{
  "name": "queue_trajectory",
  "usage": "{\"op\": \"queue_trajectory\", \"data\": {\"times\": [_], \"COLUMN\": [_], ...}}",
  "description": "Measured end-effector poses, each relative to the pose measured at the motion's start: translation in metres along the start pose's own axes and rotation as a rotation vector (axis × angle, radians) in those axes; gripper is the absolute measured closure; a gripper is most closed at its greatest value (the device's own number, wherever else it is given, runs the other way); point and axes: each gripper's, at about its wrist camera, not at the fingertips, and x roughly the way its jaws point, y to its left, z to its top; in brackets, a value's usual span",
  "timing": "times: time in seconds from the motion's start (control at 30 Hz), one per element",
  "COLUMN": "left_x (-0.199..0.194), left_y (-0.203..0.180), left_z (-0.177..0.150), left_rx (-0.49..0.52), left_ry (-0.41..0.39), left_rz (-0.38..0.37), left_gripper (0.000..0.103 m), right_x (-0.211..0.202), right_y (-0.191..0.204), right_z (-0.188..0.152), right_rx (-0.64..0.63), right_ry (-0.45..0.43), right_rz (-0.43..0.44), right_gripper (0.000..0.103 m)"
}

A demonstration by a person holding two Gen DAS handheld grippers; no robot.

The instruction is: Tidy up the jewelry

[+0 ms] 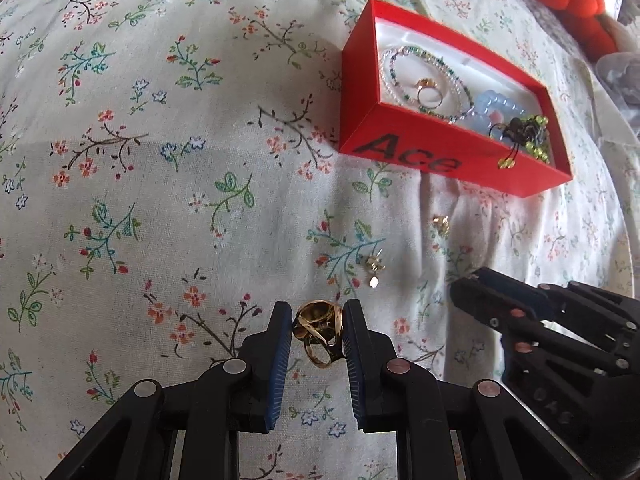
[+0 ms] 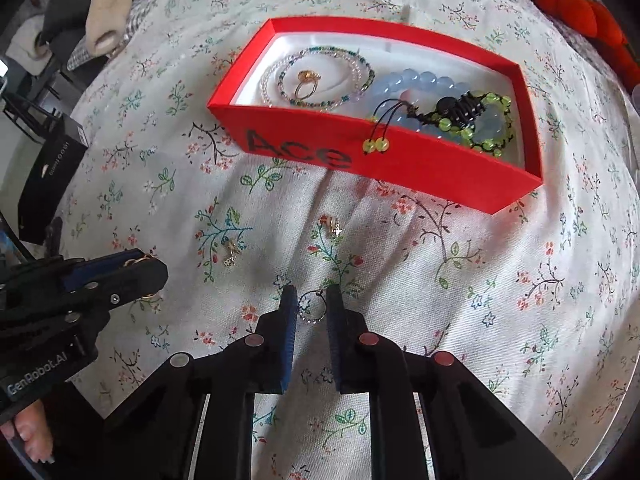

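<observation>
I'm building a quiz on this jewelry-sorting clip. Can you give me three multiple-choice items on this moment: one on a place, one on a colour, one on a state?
1. Where does the blue bead bracelet lie?
A. inside the box
B. on the cloth
C. between gripper fingers

2. What colour is the box?
A. black
B. red
C. white

3. What is between the left gripper fingers?
A. nothing
B. a green bead bracelet
C. gold rings

Key: 1 A, it rests on the box's white lining beside the green bead bracelet. 2 B, its outer walls are red with black lettering. 3 C, the gold rings sit clamped between the blue pads.
</observation>
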Motion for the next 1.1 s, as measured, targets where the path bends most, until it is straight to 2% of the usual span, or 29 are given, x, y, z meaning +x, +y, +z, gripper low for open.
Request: {"op": "queue_trajectory", "data": {"times": [0.2, 0.37, 0.53, 0.9, 1.1], "left_x": [-0.016, -0.029, -0.028, -0.012, 0.0], "left_y": [0.0, -0.007, -0.018, -0.038, -0.046], "left_z": [0.012, 0.024, 0.038, 0.066, 0.082], "left_rx": [-0.026, -0.041, -0.033, 0.033, 0.053], "left_ry": [-0.065, -0.155, -0.223, -0.326, -0.357], "left_rz": [-0.063, -0.13, -0.185, -0.196, -0.188], "left_gripper": [0.083, 0.083, 0.083, 0.083, 0.083], "right_x": [-0.036, -0.061, -0.074, -0.073, -0.061], "right_y": [-0.03, -0.054, -0.079, -0.099, -0.101], "right_z": [-0.001, 0.005, 0.011, 0.031, 0.044], "right_rx": [0.073, 0.156, 0.236, 0.205, 0.208], "right_ry": [-0.086, -0.179, -0.289, -0.377, -0.376], "right_rz": [0.057, 0.101, 0.091, 0.091, 0.11], "right_gripper": [0.088, 0.088, 0.088, 0.087, 0.087]}}
